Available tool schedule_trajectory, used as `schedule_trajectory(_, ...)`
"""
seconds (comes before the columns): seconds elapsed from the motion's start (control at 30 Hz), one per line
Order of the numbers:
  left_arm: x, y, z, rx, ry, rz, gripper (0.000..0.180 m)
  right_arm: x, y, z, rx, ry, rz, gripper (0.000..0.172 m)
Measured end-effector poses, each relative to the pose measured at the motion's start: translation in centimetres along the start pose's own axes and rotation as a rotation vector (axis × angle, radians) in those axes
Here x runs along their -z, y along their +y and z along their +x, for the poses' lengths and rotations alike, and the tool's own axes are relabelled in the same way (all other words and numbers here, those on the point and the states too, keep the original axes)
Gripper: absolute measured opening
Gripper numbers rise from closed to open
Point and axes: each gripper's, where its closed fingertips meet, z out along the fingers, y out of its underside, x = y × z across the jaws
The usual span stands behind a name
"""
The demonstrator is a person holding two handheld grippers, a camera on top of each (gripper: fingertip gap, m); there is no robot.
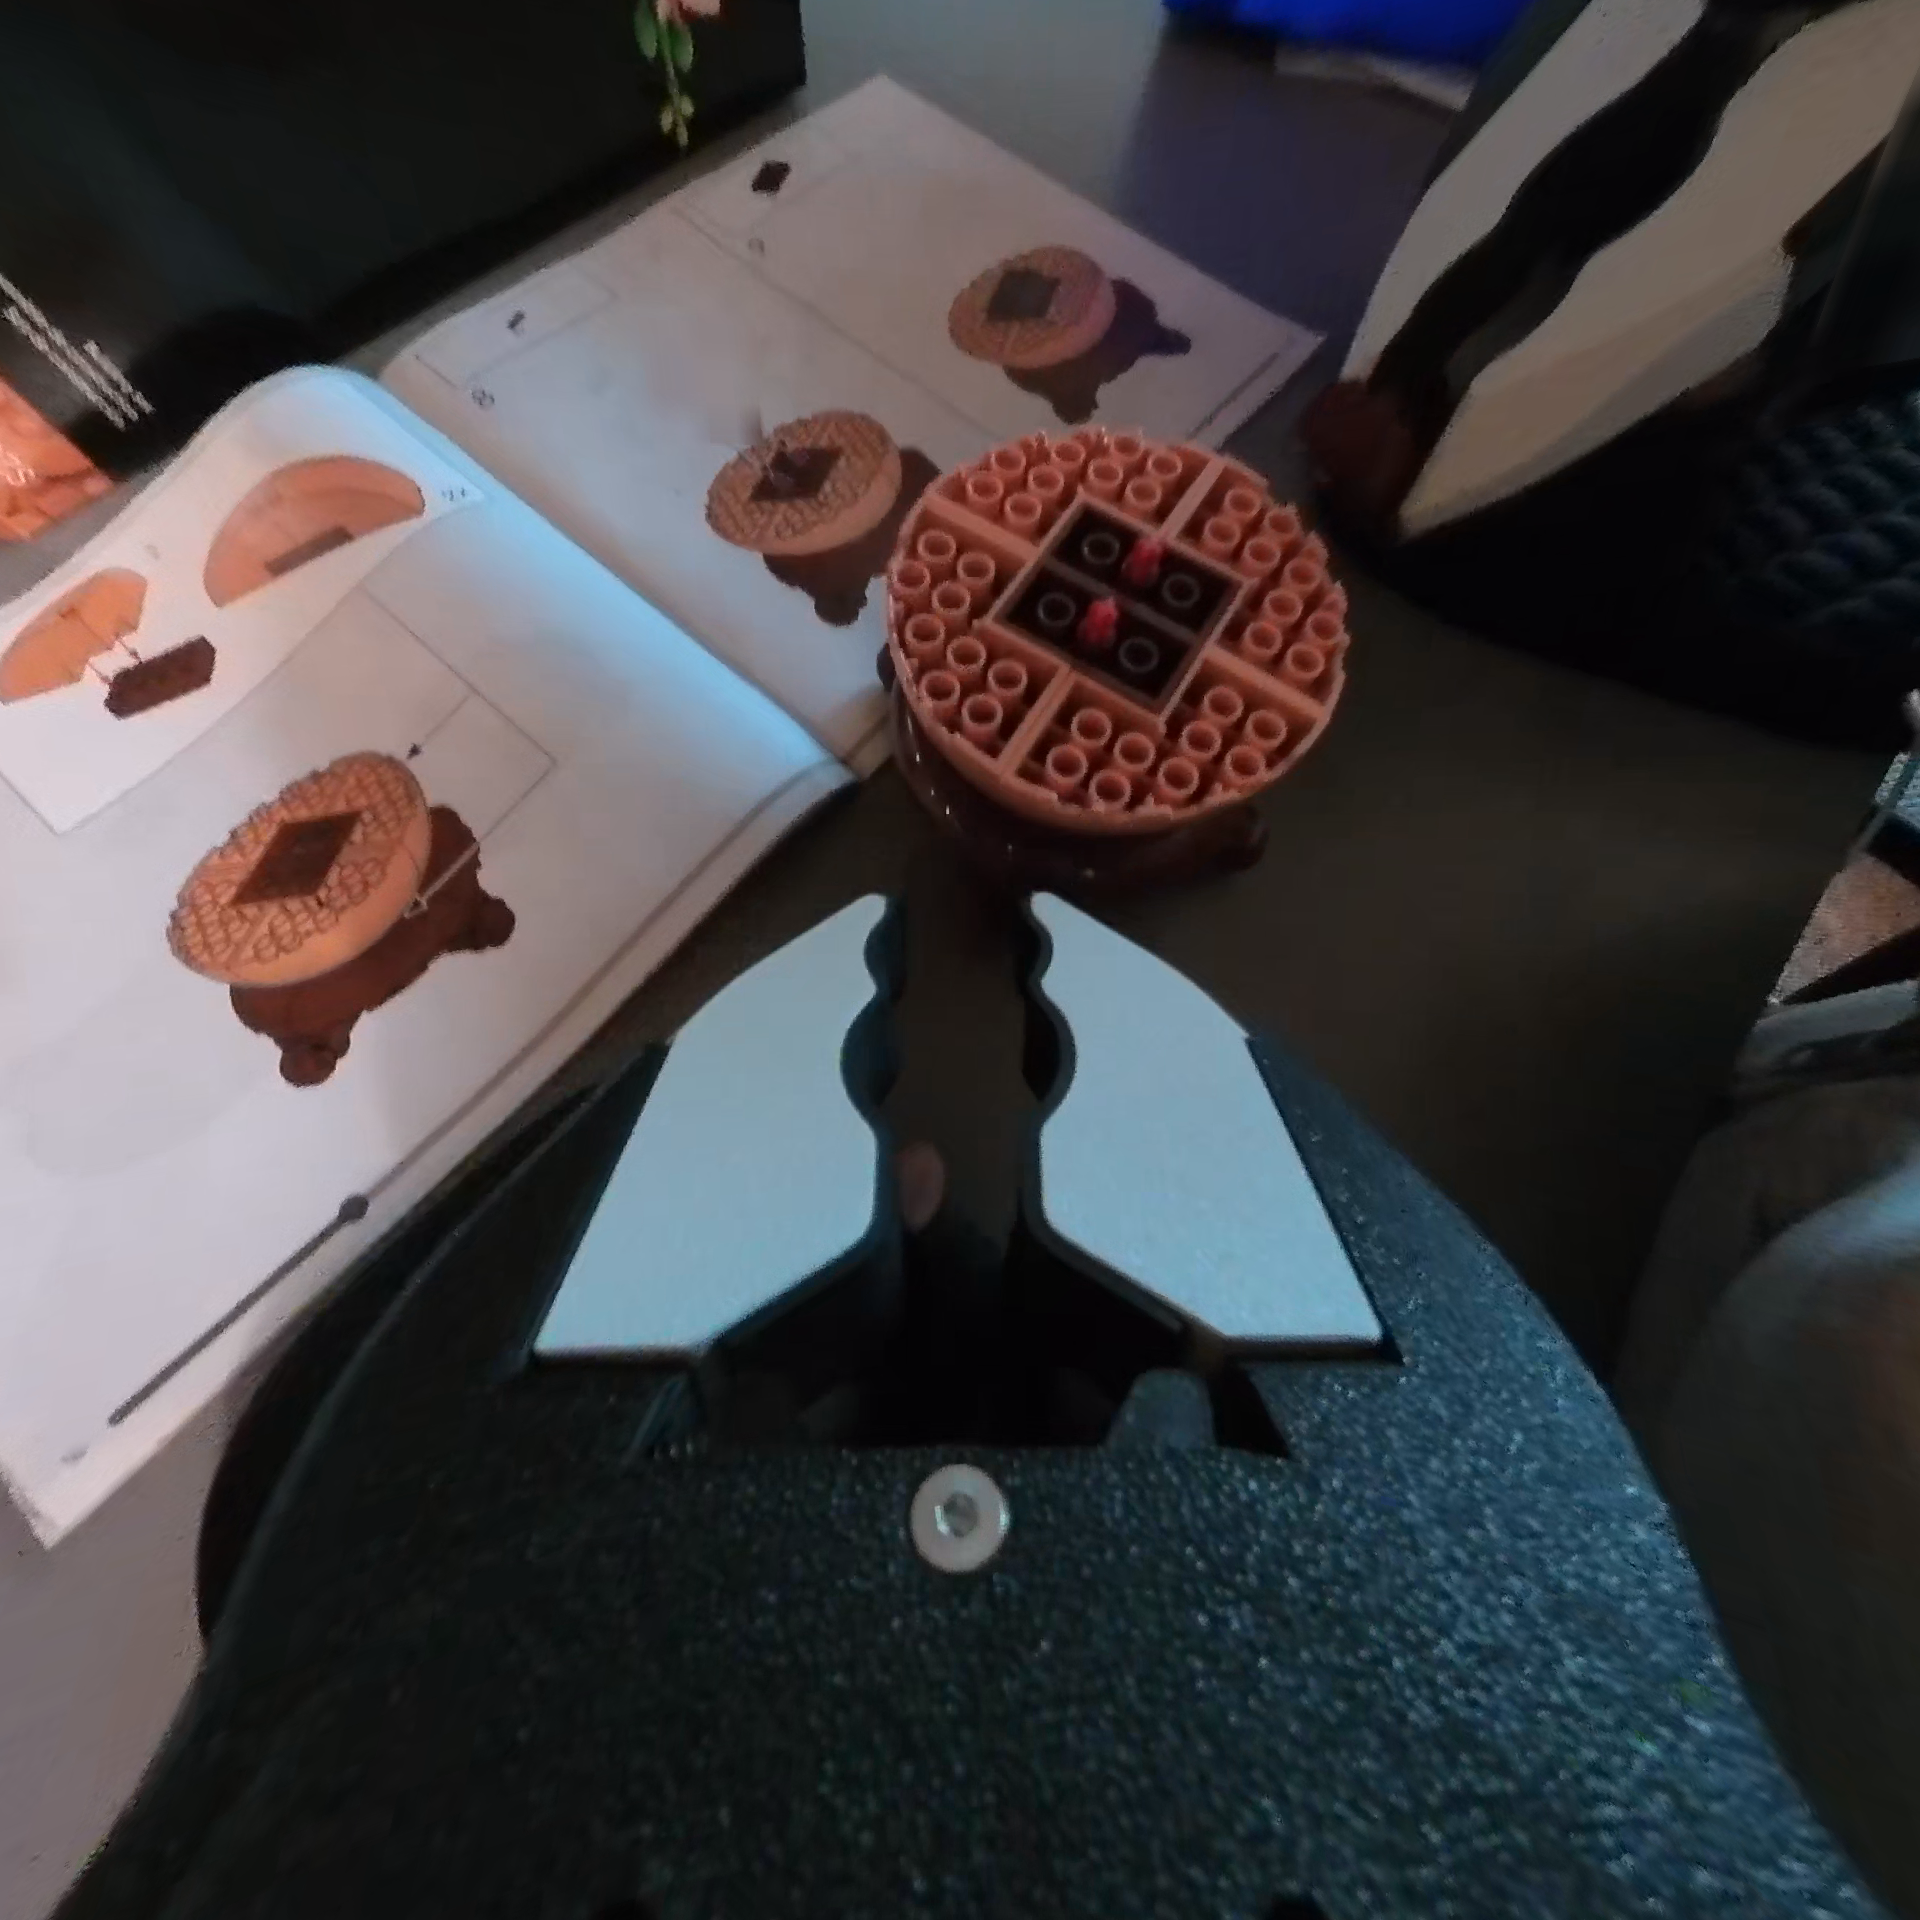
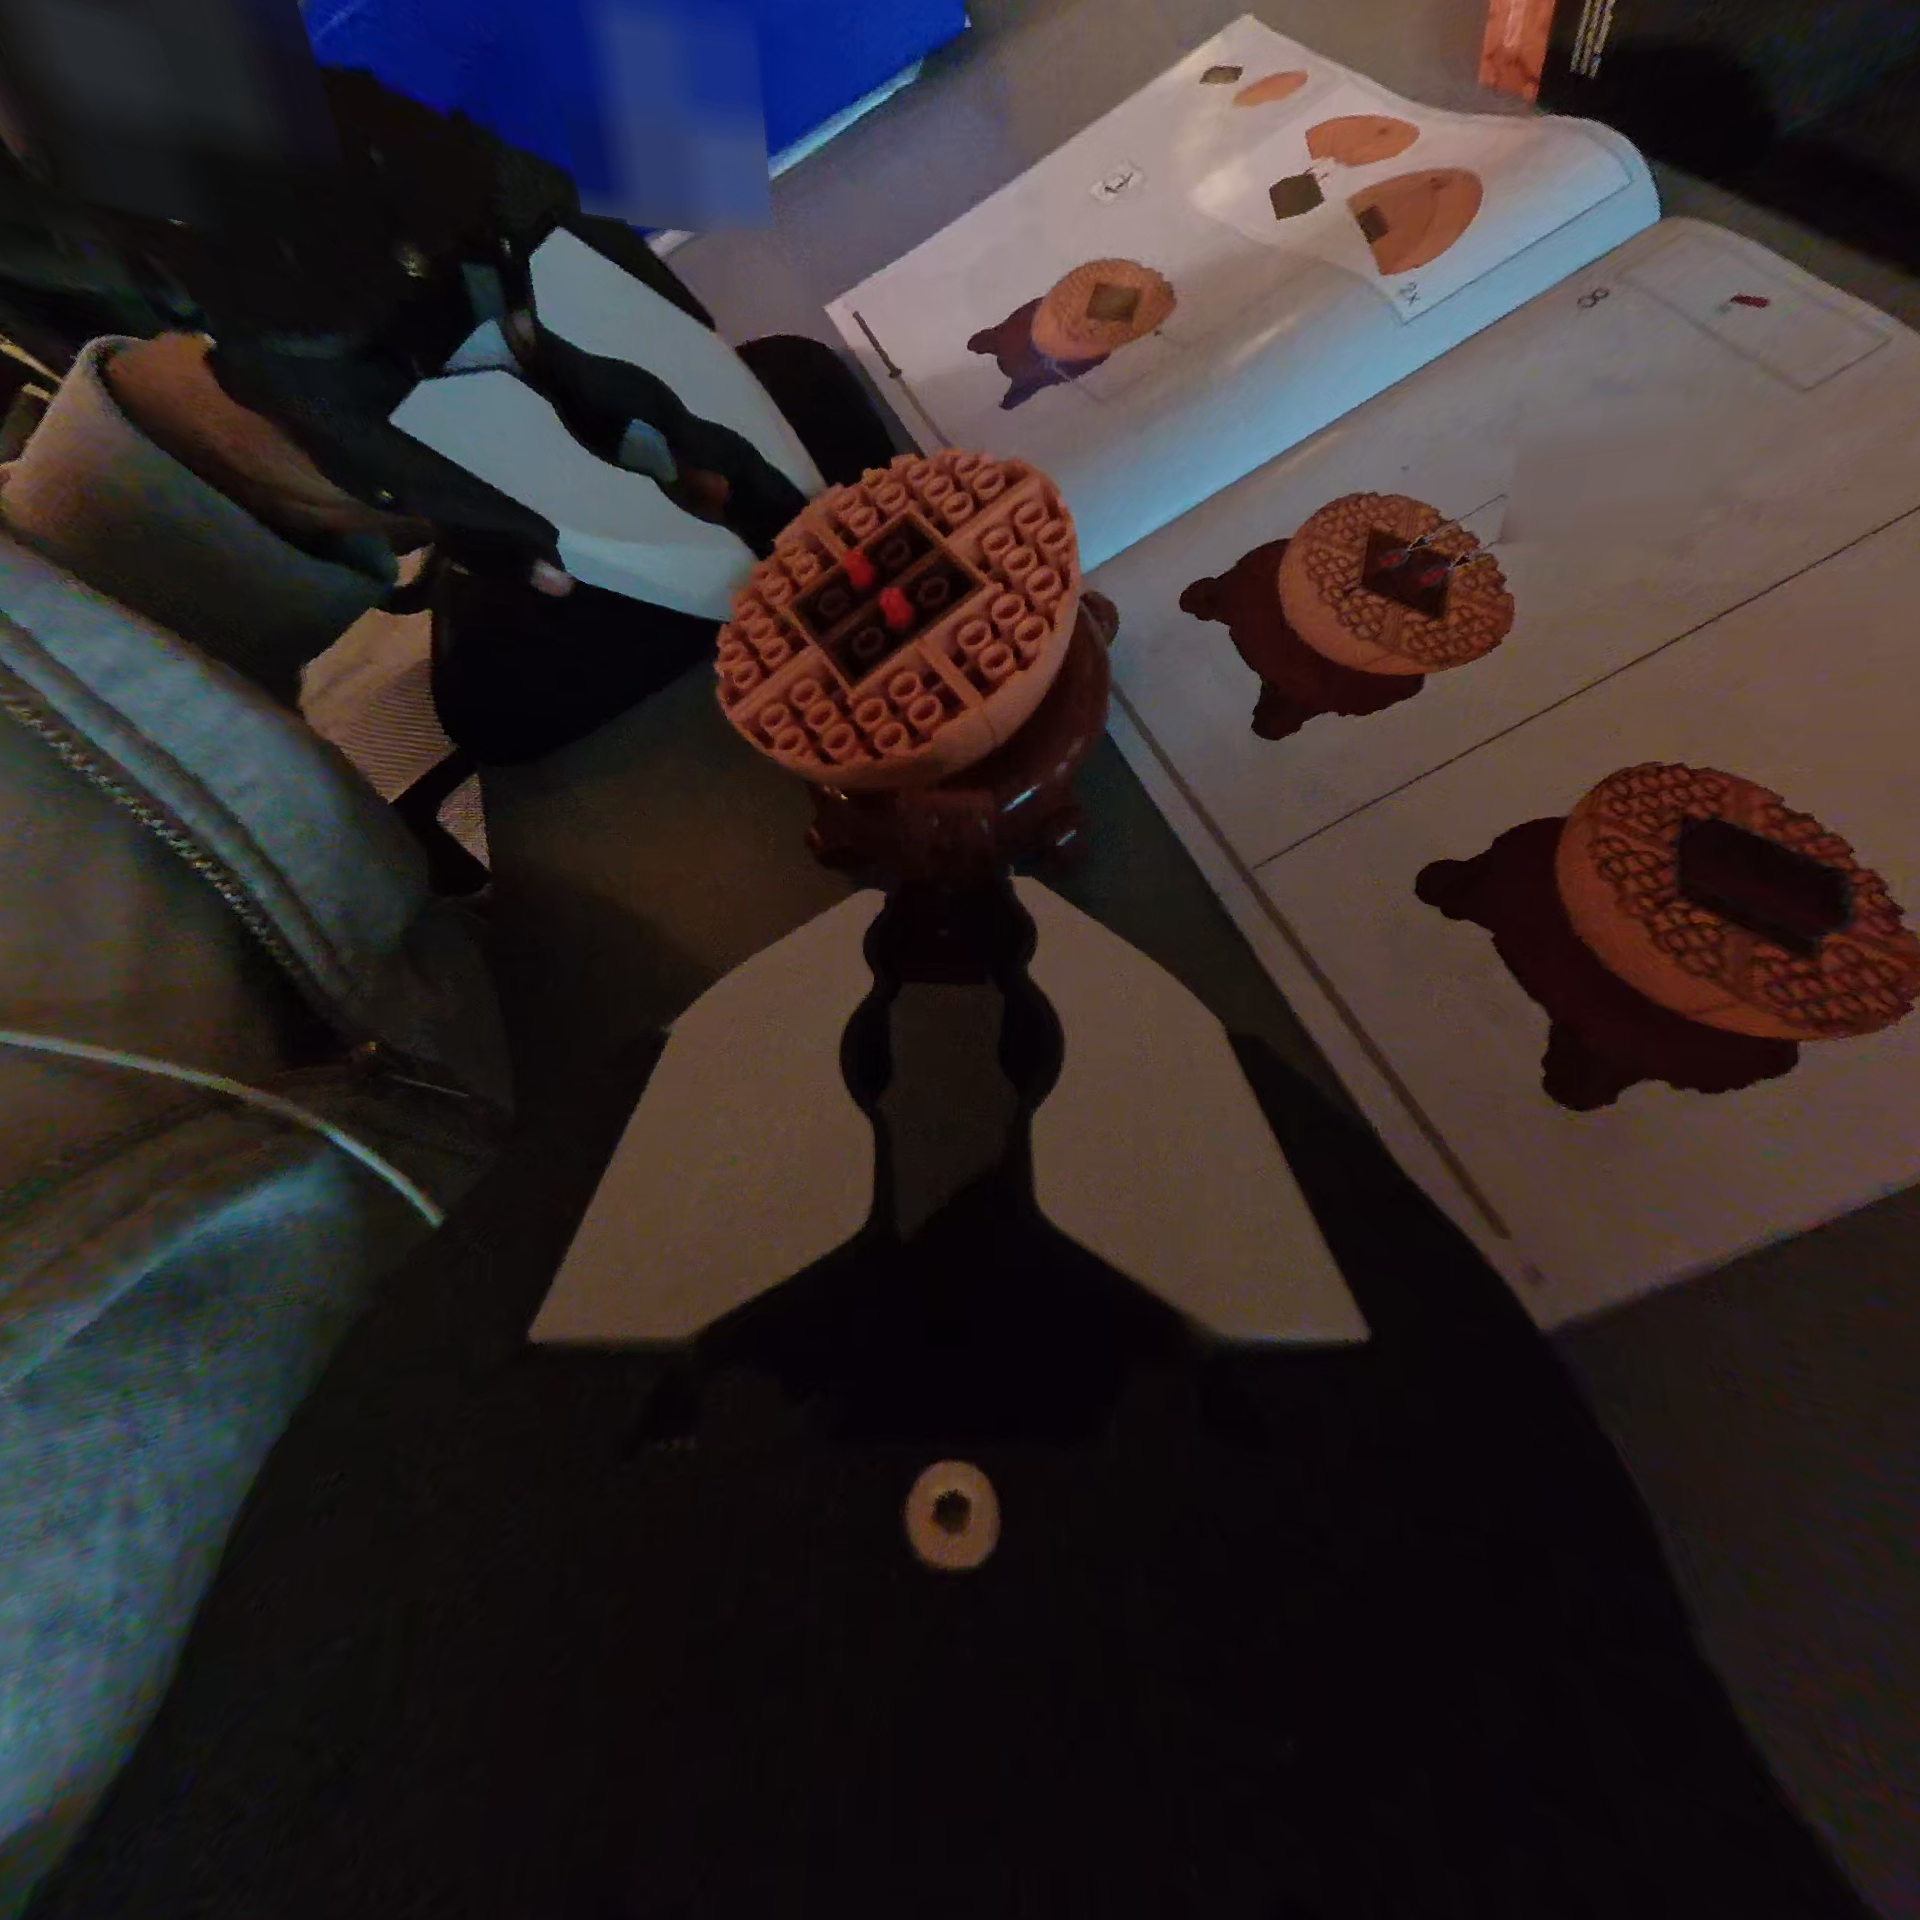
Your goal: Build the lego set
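A round brick model stands on the dark table, a tan studded disc [image 1: 1117,634] with a dark centre and two small red pieces, on a dark brown footed base [image 1: 1049,857]. My left gripper [image 1: 961,920] is open just short of the base, with nothing between the tips. A small pinkish spot sits deep between its fingers; I cannot tell what it is. My right gripper [image 2: 951,925] is shut on a brown part of the base [image 2: 956,831], below the disc [image 2: 899,618]. The left gripper [image 2: 774,535] also shows beside the disc in the right wrist view.
An open instruction booklet [image 1: 416,727] lies beside the model and also shows in the right wrist view [image 2: 1507,727]. A black box [image 1: 312,156] stands behind it. A person's grey zipped sleeve [image 2: 156,831] is at the left. A blue object [image 2: 623,62] lies at the back. The tips of one gripper are about 12 cm away from the tips of the other.
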Motion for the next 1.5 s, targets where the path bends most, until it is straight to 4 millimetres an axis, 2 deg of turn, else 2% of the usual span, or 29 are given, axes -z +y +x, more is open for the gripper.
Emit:
schedule_trajectory(0.23,0.2,0.0,0.4,-0.005,0.015,0.017,0.02,1.1,-0.2,0.1,-0.089,-0.031,0.097,0.016)
schedule_trajectory(0.37,0.0,0.2,0.4,-0.001,0.016,-0.009,0.021,1.3,-0.4,0.1,-0.082,-0.04,0.122,0.015)
schedule_trajectory(0.63,0.6,-0.1,-1.0,0.11,0.019,0.073,0.02,1.9,-1.2,0.5,-0.127,-0.059,0.231,0.016)
schedule_trajectory(0.87,0.7,-0.2,-1.4,0.196,0.06,0.098,0.018,1.3,-0.7,0.6,-0.105,-0.035,0.193,0.016)
schedule_trajectory(1.5,0.5,-0.1,-1.1,0.132,0.03,0.084,0.018,1.1,-0.5,0.6,-0.107,-0.031,0.174,0.016)
